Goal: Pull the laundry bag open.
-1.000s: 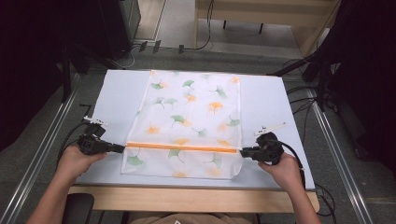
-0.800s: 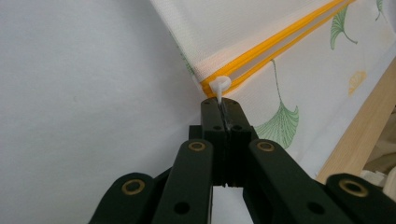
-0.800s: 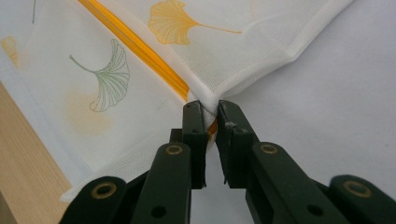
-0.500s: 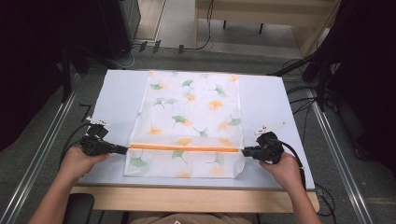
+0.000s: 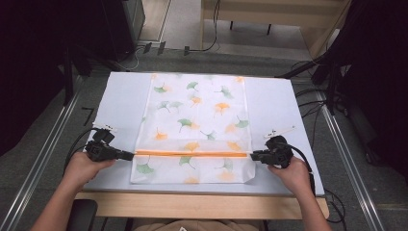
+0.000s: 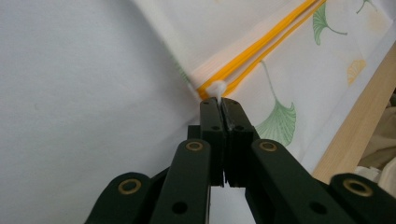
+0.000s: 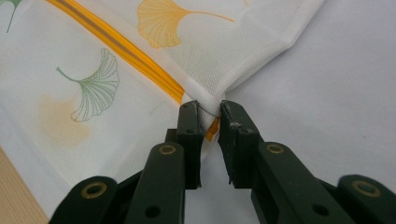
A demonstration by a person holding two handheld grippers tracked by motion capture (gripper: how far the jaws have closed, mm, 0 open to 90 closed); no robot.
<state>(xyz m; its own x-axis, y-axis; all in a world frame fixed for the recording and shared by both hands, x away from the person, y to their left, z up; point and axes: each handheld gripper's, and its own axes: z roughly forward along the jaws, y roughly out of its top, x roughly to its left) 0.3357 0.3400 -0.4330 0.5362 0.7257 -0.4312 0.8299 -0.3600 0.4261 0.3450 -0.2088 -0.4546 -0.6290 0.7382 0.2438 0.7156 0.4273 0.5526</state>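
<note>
While the ginkgo-print cloth (image 5: 197, 130) lies flat mid-table, both tools sit at the ends of its orange stripe (image 5: 191, 154). Step, by my read: folding the cloth. Left gripper (image 6: 219, 100) is clamped on the stripe's corner. Right gripper (image 7: 209, 109) stands parted around the stripe's other end. Next: part the left too, withdraw both. The high view gives the 2 layers' alignment; the gripper views give the jaws.

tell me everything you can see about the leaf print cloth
The cloth is thin white fabric, printed with green and orange ginkgo leaves, lying flat on the pale table. An orange band runs across it near the person's edge, where it looks folded over. The left gripper is clamped shut on the band's end corner; the right gripper has its jaws slightly apart around the opposite corner.
</note>
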